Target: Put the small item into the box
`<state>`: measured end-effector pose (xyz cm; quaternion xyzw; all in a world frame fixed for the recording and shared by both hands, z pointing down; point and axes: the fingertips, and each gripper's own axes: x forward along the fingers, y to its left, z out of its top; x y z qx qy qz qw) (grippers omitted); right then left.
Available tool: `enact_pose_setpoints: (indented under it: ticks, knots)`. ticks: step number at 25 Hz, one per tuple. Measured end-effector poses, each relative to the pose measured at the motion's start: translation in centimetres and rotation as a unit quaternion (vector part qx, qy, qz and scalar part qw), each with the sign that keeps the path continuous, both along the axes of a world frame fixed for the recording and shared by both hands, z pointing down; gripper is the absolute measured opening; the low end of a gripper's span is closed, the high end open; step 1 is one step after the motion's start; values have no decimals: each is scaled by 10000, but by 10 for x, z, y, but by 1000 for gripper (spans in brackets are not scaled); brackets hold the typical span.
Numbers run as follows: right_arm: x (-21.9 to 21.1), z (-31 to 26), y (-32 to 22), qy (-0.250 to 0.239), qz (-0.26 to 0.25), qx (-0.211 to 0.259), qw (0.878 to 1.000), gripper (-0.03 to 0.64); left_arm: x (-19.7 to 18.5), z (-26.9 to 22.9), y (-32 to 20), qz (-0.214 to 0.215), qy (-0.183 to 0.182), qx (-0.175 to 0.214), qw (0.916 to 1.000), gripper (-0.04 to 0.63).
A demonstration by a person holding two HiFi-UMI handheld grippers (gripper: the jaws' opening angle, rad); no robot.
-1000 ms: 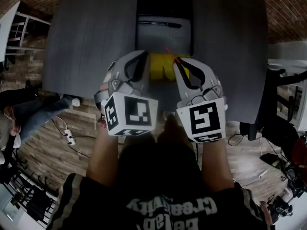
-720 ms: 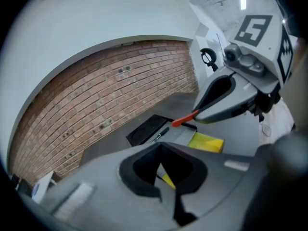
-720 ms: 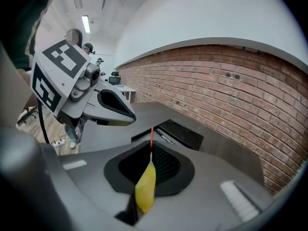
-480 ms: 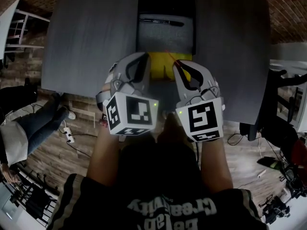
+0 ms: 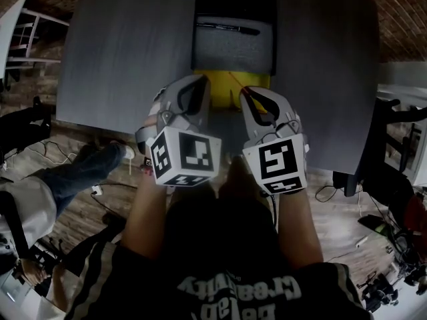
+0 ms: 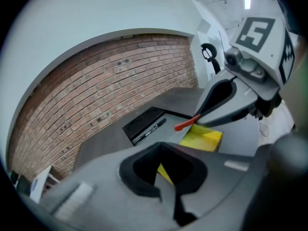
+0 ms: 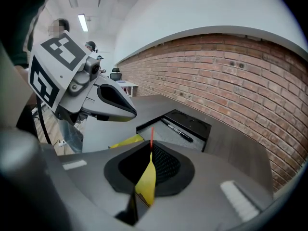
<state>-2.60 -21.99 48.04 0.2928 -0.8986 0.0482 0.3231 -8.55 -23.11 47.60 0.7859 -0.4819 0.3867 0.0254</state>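
A black case with a grey foam tray lies open on the dark table, with a black pen across it. In front of it sits a yellow box, partly hidden by both grippers. My right gripper is shut on a thin red item whose tip sticks out ahead over the yellow box. My left gripper hangs beside it, its jaws together with nothing between them. The left gripper view shows the right gripper and the red tip.
The table's near edge runs just under both grippers. A brick wall stands behind the table. A person is on the wooden floor at the left, and cables and stands lie on the floor at the right.
Both grippers have sunk a little, side by side, with the red item still in the right one. The person on the floor at the left has moved.
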Motion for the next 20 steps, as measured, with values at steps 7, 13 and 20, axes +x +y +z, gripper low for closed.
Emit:
enact_pose_setpoints:
  ticks: [7,13,20]
  knots:
    - [-2,9,0,39,-26,-111,9999,17,-1,4,-1,2,-7,-43,10000,2]
    - [-2,13,1,74,-51,-147,9999,17,-1,5,-1,4,-9,-55,10000,2]
    - [-2,15,2,90,-58,-163,9998,17,-1,5,-1,12,-19,-51,10000,2]
